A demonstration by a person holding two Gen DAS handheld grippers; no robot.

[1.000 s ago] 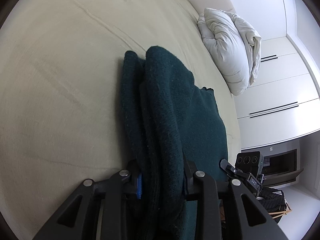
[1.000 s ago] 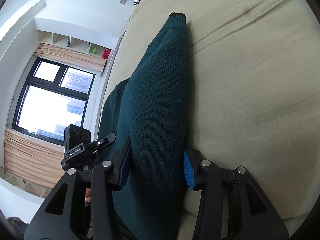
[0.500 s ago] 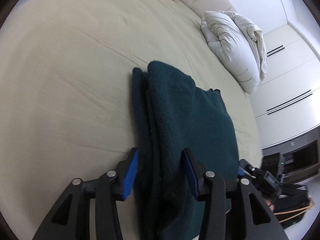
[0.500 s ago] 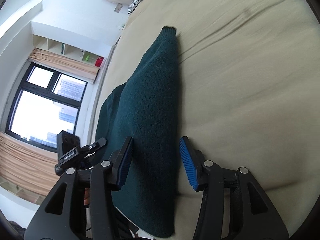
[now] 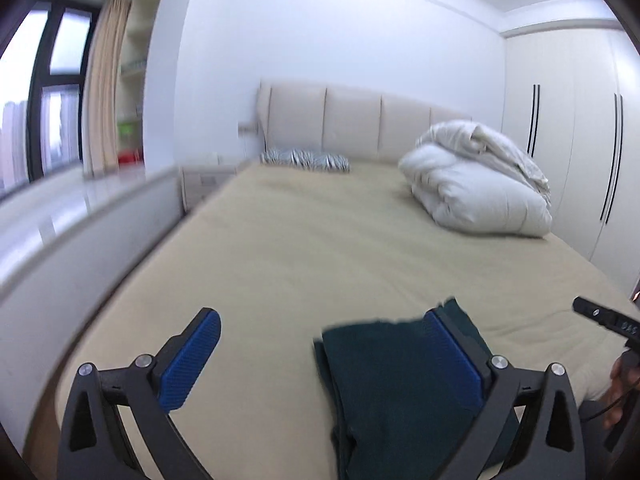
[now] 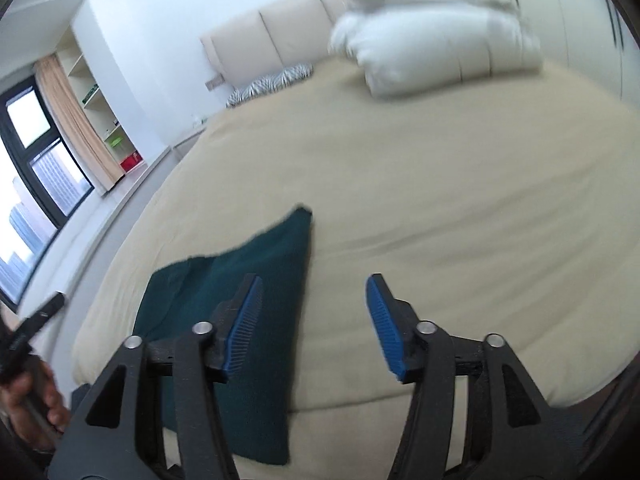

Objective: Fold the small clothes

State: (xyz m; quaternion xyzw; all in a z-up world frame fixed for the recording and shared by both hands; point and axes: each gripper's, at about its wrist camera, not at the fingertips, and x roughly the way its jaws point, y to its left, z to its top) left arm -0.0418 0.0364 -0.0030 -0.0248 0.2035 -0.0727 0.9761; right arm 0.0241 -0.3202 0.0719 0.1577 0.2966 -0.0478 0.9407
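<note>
Your left gripper and right gripper opening, jaws empty, above folded green sweater at bed's six o'clock edge.

Folded garment lies on the bed near its front edge; rolled duvet rests far right, patterned pillow against the headboard behind.

A bed under a beige sheet fills the room; its padded cream headboard meets a white wall. A white duvet is bundled beside a zebra-striped pillow; daylight enters a black-framed window with tan curtains, opposite a white wardrobe.
</note>
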